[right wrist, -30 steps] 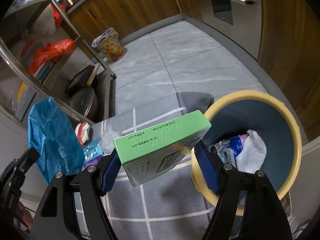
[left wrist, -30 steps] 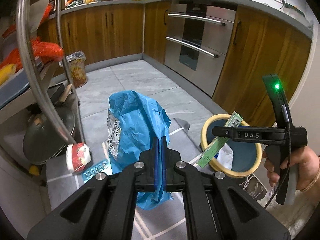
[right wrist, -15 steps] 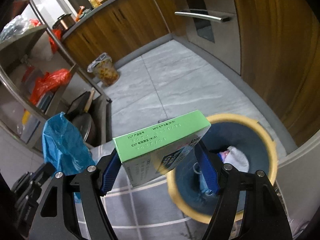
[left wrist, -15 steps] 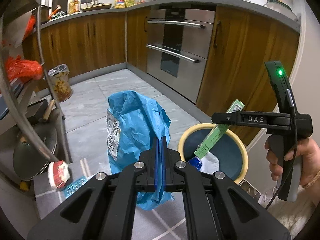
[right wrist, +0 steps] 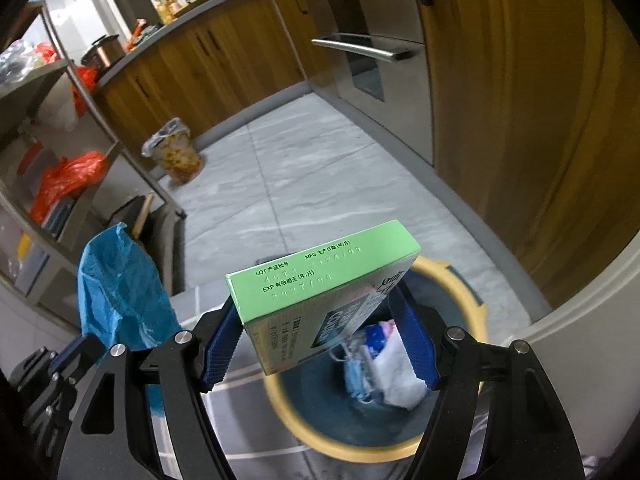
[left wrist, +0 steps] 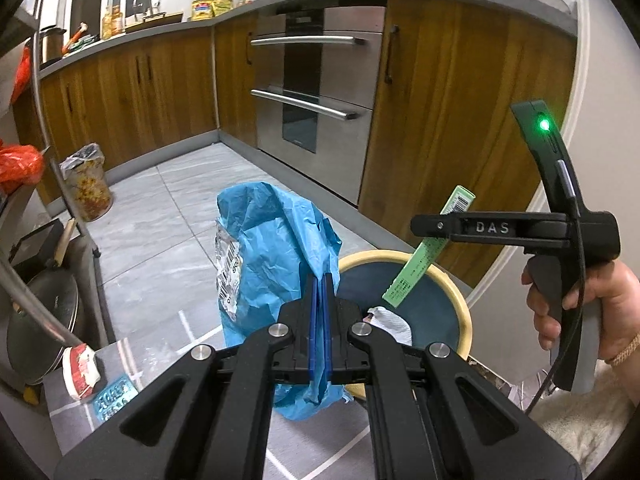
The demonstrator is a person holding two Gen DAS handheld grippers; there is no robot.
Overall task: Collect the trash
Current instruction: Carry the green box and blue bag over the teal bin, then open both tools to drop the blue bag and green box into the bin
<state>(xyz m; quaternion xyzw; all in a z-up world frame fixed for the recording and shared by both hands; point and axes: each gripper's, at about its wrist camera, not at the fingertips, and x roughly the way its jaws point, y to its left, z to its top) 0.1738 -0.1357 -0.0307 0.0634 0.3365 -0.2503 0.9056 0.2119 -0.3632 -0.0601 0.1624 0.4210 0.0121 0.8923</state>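
My left gripper (left wrist: 319, 280) is shut on a crumpled blue plastic bag (left wrist: 272, 248) and holds it up, left of the bin. My right gripper (right wrist: 320, 316) is shut on a green carton (right wrist: 320, 284), tilted above the yellow-rimmed blue bin (right wrist: 472, 280). In the left wrist view the right gripper (left wrist: 436, 227) holds the carton (left wrist: 424, 256) over the bin (left wrist: 452, 288). The bag also shows in the right wrist view (right wrist: 120, 288). White and blue trash (right wrist: 384, 364) lies inside the bin.
A red-and-white cup (left wrist: 80, 368) and a blue blister pack (left wrist: 114, 394) lie on the grey rug (left wrist: 72, 420). A metal rack (left wrist: 44, 208) stands at left, a small lined bin (left wrist: 86, 184) by the wooden cabinets (left wrist: 132, 92), an oven (left wrist: 316, 92) behind.
Both grippers have risen and swung right. The green carton now hangs over the bin's opening, and the blue bag has come closer to the bin's rim. Both grips are unchanged.
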